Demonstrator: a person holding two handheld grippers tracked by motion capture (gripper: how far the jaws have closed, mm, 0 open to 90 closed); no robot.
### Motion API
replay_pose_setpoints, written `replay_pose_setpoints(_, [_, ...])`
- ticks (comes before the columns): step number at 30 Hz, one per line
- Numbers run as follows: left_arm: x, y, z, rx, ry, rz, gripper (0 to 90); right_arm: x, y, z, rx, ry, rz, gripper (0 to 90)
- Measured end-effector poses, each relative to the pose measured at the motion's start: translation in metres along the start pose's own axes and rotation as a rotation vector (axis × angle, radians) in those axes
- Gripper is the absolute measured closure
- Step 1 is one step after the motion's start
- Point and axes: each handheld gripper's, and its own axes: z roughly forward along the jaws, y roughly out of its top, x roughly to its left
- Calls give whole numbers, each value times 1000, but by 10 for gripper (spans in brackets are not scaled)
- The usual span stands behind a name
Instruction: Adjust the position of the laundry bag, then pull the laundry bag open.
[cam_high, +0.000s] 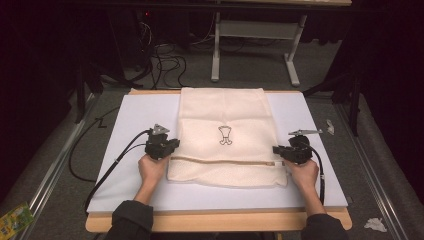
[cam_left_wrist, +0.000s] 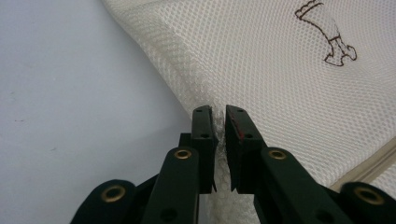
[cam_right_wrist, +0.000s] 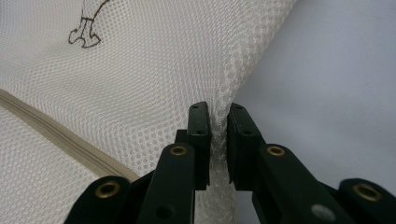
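A cream mesh bag (cam_high: 225, 112) with a small brown drawing (cam_high: 225, 135) lies flat on the white board (cam_high: 135, 120), its near end folded over along a zip band (cam_high: 225, 161). My left gripper (cam_high: 175, 146) is at the bag's left edge. In the left gripper view the jaws (cam_left_wrist: 220, 112) stand a narrow gap apart, with the raised mesh edge (cam_left_wrist: 280, 70) between them. My right gripper (cam_high: 275, 150) is at the right edge. In the right gripper view its jaws (cam_right_wrist: 218, 109) are also slightly apart, straddling a puckered ridge of mesh (cam_right_wrist: 140, 70).
The board rests on a wooden table (cam_high: 215, 222) with bare white surface on both sides of the bag. Cables (cam_high: 105, 170) trail off to the left. A metal stand (cam_high: 255, 45) and more cables are on the floor beyond; bits of litter (cam_high: 15, 217) lie beside the table.
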Motion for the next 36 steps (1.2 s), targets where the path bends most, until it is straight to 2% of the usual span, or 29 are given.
replay_pose_setpoints(5, [0,-2,-2,-8,1,-3,817,-1,-1,0,-9,0,5,769])
replay_pose_setpoints(9, [-1,-2,-4,-11,3,11,773,-1,-3,-1,-20,-9,11,681])
replay_pose_setpoints(10, [-3,-3,-6,-17,12,28,766,-1,-4,-2,-28,-9,19,663])
replay_pose_setpoints(15, [-9,-6,-11,-42,25,56,642,0,-6,-7,-51,-22,10,579])
replay_pose_setpoints(16, [-13,-7,-15,-59,25,70,622,0,-7,-8,-60,-17,17,533])
replay_pose_setpoints(17, [-13,-7,-15,-59,25,70,605,0,-7,-8,-60,-17,17,533])
replay_pose_setpoints(20, [-23,-11,-23,-89,4,99,567,1,-11,-12,-76,-5,43,446])
replay_pose_setpoints(21, [-23,-11,-23,-89,4,99,553,1,-11,-12,-76,-5,43,446])
replay_pose_setpoints(22, [-26,-13,-24,-96,-1,105,540,2,-15,-14,-83,-32,63,397])
replay_pose_setpoints(25, [-33,-18,-25,-94,-10,124,518,2,-18,-15,-80,-24,76,391])
replay_pose_setpoints(27, [-40,-23,-21,-91,-15,136,502,4,-22,-15,-58,-14,78,394])
replay_pose_setpoints(32, [-48,-30,-11,-79,-52,129,521,9,-25,-14,-21,-1,73,409])
replay_pose_setpoints(36, [-50,-34,-5,-65,-56,125,524,11,-28,-16,-2,-2,81,433])
